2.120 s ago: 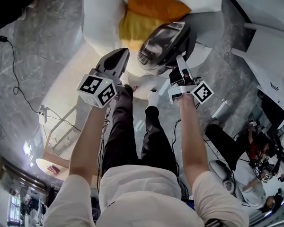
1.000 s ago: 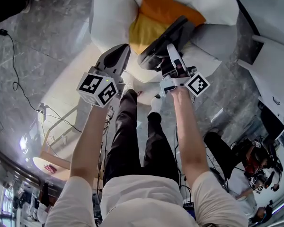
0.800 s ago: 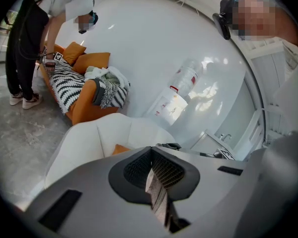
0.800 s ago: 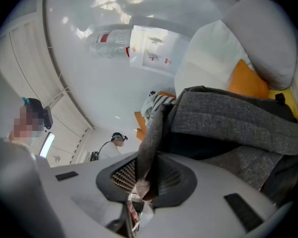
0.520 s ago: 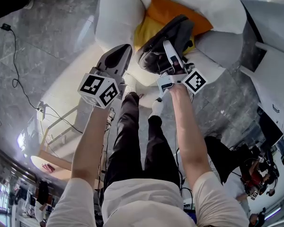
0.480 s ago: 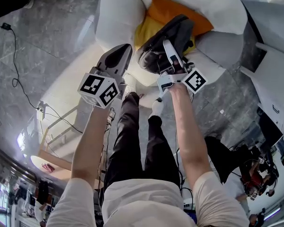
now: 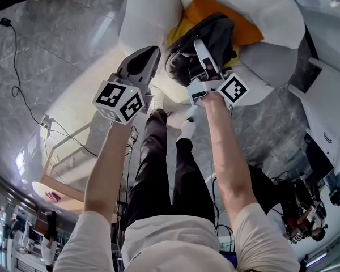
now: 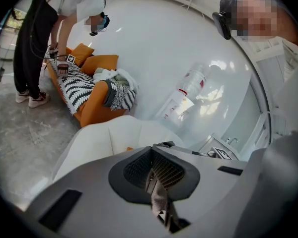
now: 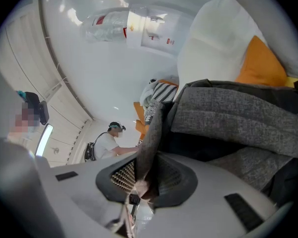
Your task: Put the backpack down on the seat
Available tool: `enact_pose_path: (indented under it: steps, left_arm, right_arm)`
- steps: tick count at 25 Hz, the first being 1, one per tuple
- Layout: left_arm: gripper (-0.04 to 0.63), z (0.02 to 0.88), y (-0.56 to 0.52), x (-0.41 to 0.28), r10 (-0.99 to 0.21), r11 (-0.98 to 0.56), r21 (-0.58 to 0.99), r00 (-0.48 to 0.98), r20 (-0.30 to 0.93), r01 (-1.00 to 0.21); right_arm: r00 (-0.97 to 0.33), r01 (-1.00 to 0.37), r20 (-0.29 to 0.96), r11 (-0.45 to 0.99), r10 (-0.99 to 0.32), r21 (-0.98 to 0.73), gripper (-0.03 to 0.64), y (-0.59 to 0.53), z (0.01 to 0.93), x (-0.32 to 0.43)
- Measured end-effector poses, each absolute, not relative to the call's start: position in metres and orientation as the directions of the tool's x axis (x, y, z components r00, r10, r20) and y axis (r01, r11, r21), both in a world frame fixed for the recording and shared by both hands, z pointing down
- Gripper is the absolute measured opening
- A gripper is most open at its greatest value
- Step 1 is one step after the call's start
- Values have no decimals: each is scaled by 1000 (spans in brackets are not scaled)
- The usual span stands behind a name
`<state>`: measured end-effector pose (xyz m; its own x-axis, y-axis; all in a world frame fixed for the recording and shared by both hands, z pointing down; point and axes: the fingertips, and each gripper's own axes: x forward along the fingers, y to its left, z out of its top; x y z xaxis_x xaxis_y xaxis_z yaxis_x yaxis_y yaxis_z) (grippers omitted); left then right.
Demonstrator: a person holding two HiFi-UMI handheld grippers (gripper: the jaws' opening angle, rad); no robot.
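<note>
A grey backpack (image 7: pixel 214 34) (image 9: pixel 238 118) hangs over the seat of a white armchair (image 7: pixel 150 13) (image 8: pixel 97 140) (image 9: pixel 216 38), above its orange cushion (image 7: pixel 246 32) (image 9: pixel 260 66). My right gripper (image 7: pixel 198 43) (image 9: pixel 155 155) is shut on a grey backpack strap (image 9: pixel 151 128) that runs up from between its pads. Its jaws have just been opening a little, with the strap still between them. My left gripper (image 7: pixel 153 51) (image 8: pixel 153 151) is close to the backpack's left side, shut, with a thin grey strap (image 8: pixel 158 192) pinched between its pads. Where that strap leads is hidden.
My own legs (image 7: pixel 170 163) stand just in front of the armchair. A black cable (image 7: pixel 17 89) trails over the marble floor at left. Another white seat (image 7: pixel 328 89) is at right. A person (image 8: pixel 39 38) bends over an orange sofa (image 8: pixel 92 108) farther off.
Both grippers and the backpack have moved forward over the armchair. The backpack hung before the seat's front edge earlier; now it covers most of the cushion.
</note>
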<state>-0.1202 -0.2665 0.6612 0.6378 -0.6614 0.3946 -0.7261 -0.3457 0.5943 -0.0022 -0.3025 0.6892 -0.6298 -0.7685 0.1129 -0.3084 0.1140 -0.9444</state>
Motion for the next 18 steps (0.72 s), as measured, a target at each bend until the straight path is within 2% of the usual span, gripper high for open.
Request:
enact_pose_path:
  steps: [18]
  left_arm:
    - [17,691,-292,-147,-675,-329,583,617,405,-743]
  right_arm:
    - [-652,-340,144,117,-745,-933,77,-337,728,-51]
